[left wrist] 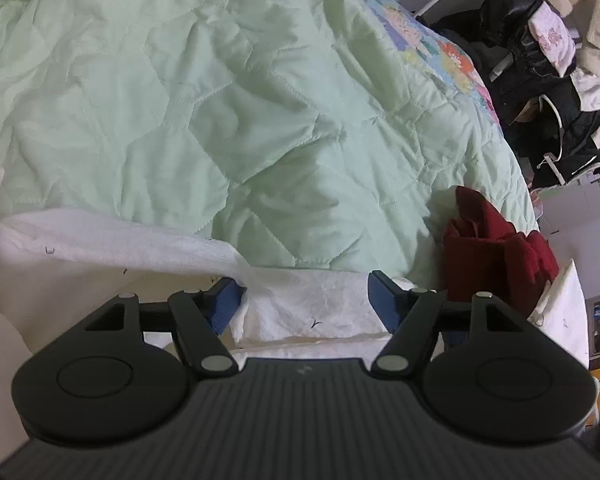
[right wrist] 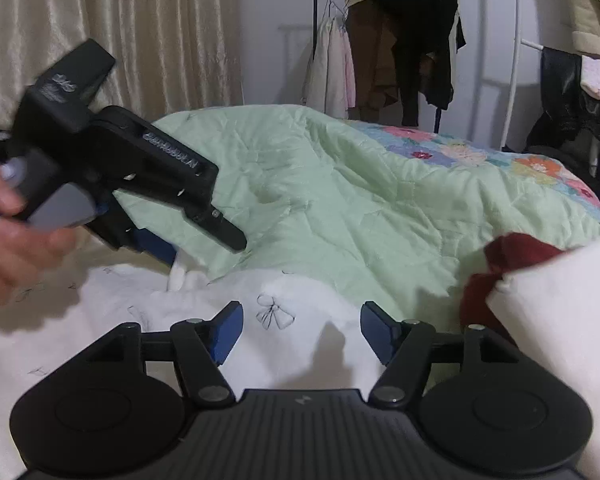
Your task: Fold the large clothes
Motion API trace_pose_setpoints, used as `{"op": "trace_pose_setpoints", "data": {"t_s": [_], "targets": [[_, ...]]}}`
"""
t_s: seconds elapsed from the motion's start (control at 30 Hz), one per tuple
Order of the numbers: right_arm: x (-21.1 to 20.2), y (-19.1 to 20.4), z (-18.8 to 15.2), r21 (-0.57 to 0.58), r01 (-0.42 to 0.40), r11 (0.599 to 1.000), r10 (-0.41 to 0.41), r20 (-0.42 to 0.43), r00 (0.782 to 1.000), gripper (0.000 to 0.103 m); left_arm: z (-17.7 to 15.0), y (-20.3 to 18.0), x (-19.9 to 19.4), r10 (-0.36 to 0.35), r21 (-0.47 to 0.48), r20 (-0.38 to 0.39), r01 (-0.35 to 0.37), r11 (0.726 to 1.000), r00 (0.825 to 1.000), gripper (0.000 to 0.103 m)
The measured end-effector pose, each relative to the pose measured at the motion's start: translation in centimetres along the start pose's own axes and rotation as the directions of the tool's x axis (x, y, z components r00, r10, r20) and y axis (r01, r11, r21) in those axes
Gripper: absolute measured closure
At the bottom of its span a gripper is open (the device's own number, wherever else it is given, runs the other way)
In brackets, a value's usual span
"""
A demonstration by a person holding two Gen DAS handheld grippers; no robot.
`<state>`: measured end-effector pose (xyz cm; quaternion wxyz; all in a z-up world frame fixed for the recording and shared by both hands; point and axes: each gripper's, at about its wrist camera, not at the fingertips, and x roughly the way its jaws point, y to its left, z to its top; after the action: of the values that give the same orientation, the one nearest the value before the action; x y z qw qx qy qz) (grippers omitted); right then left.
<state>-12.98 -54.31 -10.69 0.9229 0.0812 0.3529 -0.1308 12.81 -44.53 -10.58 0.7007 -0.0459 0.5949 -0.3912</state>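
A large white garment (left wrist: pixel 308 312) with small bow prints lies along the near edge of a bed, over a pale green quilt (left wrist: pixel 220 120). My left gripper (left wrist: pixel 305 304) is open, its blue pads on either side of a raised fold of the white fabric. In the right wrist view the same white garment (right wrist: pixel 284 344) spreads under my right gripper (right wrist: pixel 302 332), which is open and low over it. There the left gripper (right wrist: pixel 204 254) reaches in from the left, held by a hand (right wrist: pixel 4 240), its tips at a white fold (right wrist: pixel 180 276).
A dark red garment (left wrist: pixel 496 256) lies bunched at the right beside the white one, and the right wrist view has it (right wrist: pixel 500 260) too. A floral bedcover (right wrist: pixel 480 156) lies beyond the quilt. A clothes rack (right wrist: pixel 400 40) with hanging clothes stands behind the bed, curtains (right wrist: pixel 140 40) to the left.
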Motion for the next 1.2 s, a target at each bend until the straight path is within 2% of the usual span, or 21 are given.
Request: {"op": "trace_pose_setpoints", "data": {"t_s": [0.03, 0.07, 0.13, 0.23, 0.33, 0.43, 0.5, 0.6, 0.67, 0.77, 0.8, 0.83, 0.87, 0.9, 0.93, 0.97, 1.03, 1.07, 1.1, 1.17, 1.2], "targets": [[0.8, -0.2, 0.0, 0.015, -0.033, 0.999, 0.033, -0.040, 0.999, 0.068, 0.1, 0.5, 0.2, -0.012, -0.030, -0.009, 0.012, 0.999, 1.000, 0.035], [1.3, -0.4, -0.1, 0.033, -0.059, 0.998, 0.060, -0.052, 0.997, 0.088, 0.2, 0.8, 0.2, -0.016, -0.043, -0.010, 0.015, 0.999, 1.000, 0.035], [0.4, -0.6, -0.8, 0.058, -0.066, 0.996, 0.067, -0.012, 0.998, 0.099, 0.3, 1.2, 0.1, -0.017, -0.059, -0.005, 0.017, 0.998, 1.000, 0.035], [-3.4, -0.3, -2.0, 0.066, -0.046, 0.997, 0.040, 0.088, 0.995, 0.101, 0.3, 1.2, -0.5, -0.026, -0.057, 0.004, 0.026, 0.998, 1.000, 0.035], [-7.5, 0.5, -3.6, 0.055, -0.100, 0.993, 0.092, 0.132, 0.987, 0.101, 0.4, 0.7, -1.2, -0.042, -0.033, 0.007, 0.042, 0.999, 0.999, 0.035], [-10.3, 1.9, -4.9, 0.024, -0.161, 0.987, 0.158, 0.103, 0.982, 0.101, 0.1, -0.5, -1.7, -0.036, 0.028, -0.002, 0.036, 0.999, 0.999, 0.033], [-11.1, 2.5, -5.7, 0.030, -0.188, 0.982, 0.185, 0.083, 0.979, 0.101, -0.5, -1.5, -1.7, -0.017, 0.068, -0.024, 0.019, 0.998, 1.000, 0.027], [-11.2, 2.9, -6.5, 0.039, -0.165, 0.985, 0.162, 0.069, 0.984, 0.101, -1.6, -2.6, -1.1, 0.002, 0.099, -0.056, 0.003, 0.995, 0.998, 0.019], [-10.7, 2.8, -6.5, 0.042, -0.153, 0.987, 0.150, 0.064, 0.987, 0.101, -2.2, -3.2, -0.7, 0.021, 0.113, -0.082, -0.012, 0.994, 0.996, 0.018], [-10.4, 3.0, -6.3, 0.039, -0.133, 0.990, 0.130, 0.072, 0.989, 0.100, -2.6, -3.3, -0.5, 0.018, 0.104, -0.076, -0.010, 0.994, 0.997, 0.017], [-10.3, 3.2, -6.3, 0.036, -0.124, 0.992, 0.121, 0.077, 0.990, 0.100, -2.0, -2.8, -0.6, 0.001, 0.068, -0.061, 0.003, 0.998, 0.998, 0.019], [-10.0, 3.3, -6.3, 0.033, -0.124, 0.992, 0.121, 0.073, 0.990, 0.100, -1.4, -2.3, -0.6, -0.015, 0.032, -0.046, 0.016, 0.999, 0.999, 0.026], [-9.8, 3.3, -6.3, 0.032, -0.130, 0.991, 0.128, 0.061, 0.990, 0.099, -0.9, -1.8, -0.6, -0.030, -0.004, -0.029, 0.030, 1.000, 0.999, 0.051], [-9.6, 3.3, -6.3, 0.033, -0.138, 0.990, 0.136, 0.046, 0.990, 0.098, -0.3, -1.3, -0.6, -0.045, -0.039, -0.013, 0.044, 0.998, 0.999, 0.067], [-9.6, 3.4, -6.5, 0.035, -0.141, 0.989, 0.140, 0.039, 0.989, 0.096, 0.3, -0.8, -0.6, -0.059, -0.074, 0.005, 0.059, 0.995, 0.998, 0.069], [-9.7, 3.5, -6.6, 0.033, -0.149, 0.988, 0.148, 0.021, 0.989, 0.092, 0.9, -0.3, -0.6, -0.073, -0.109, 0.023, 0.075, 0.991, 0.997, 0.076], [-9.4, 3.5, -6.6, 0.027, -0.177, 0.984, 0.178, -0.036, 0.983, 0.086, 2.1, 0.8, -0.7, -0.098, -0.178, 0.059, 0.107, 0.978, 0.993, 0.077], [-9.7, 3.3, -6.6, 0.041, -0.190, 0.981, 0.191, -0.039, 0.981, 0.080, 2.7, 1.3, -0.7, -0.109, -0.211, 0.078, 0.124, 0.970, 0.991, 0.077], [-10.2, 2.9, -6.3, 0.068, -0.212, 0.975, 0.214, -0.031, 0.976, 0.076, 3.2, 1.8, -0.7, -0.120, -0.244, 0.098, 0.141, 0.959, 0.988, 0.077], [-11.1, 1.8, -5.4, 0.129, -0.246, 0.961, 0.247, 0.013, 0.969, 0.061, 4.4, 2.8, -0.7, -0.139, -0.308, 0.138, 0.176, 0.935, 0.981, 0.076], [-11.5, 1.2, -4.8, 0.154, -0.248, 0.956, 0.242, 0.054, 0.969, 0.058, 4.9, 3.3, -0.7, -0.147, -0.332, 0.153, 0.191, 0.924, 0.977, 0.076]]}}
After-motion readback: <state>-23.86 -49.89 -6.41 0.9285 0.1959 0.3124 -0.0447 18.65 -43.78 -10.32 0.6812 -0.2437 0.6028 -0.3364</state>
